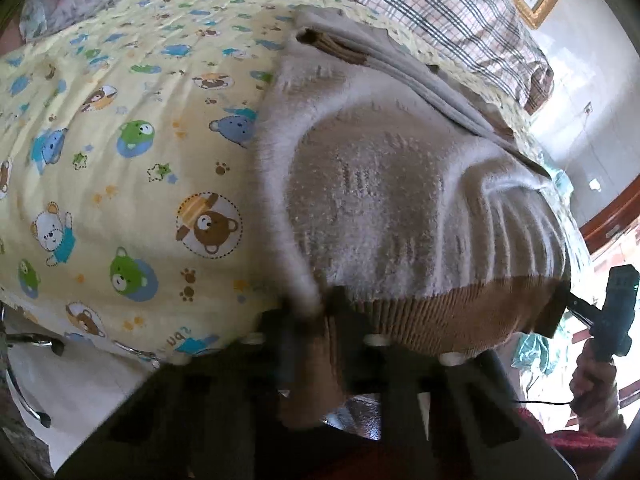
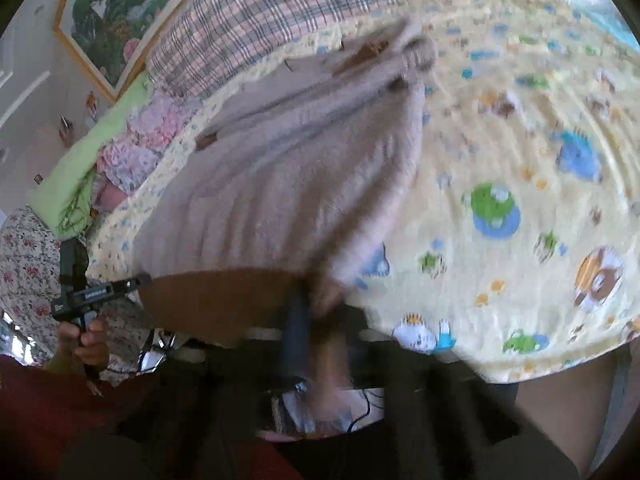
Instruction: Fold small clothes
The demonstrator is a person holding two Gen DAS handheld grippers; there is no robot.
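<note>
One small knit sweater [image 1: 384,208], beige with a brown ribbed hem [image 1: 452,312], lies spread on a yellow bear-print blanket [image 1: 120,152] over the bed. Inside-out texture faces up; the brown-trimmed neck end points away toward a plaid blanket [image 1: 440,8].

Left tongs [image 1: 324,320]: closed on the hem at the sweater's near left corner; brown ribbing bunches between the fingers and hangs down below them.

Right tongs [image 2: 320,316]: closed on the hem at the opposite near corner; fabric pinched between the fingers and trailing toward the camera. Right wrist view is motion-blurred, detail poor.

Hem runs between the two tongs, near edge of the garment raised at both corners, body of the sweater sloping away onto the blanket.

Each wrist view shows the other tongs at the far hem corner, with the person's hand [image 2: 86,340] on its handle.

Surroundings: floral pillow [image 2: 140,152] beside the bear-print blanket; framed picture [image 2: 116,20] on the wall behind the bed.
</note>
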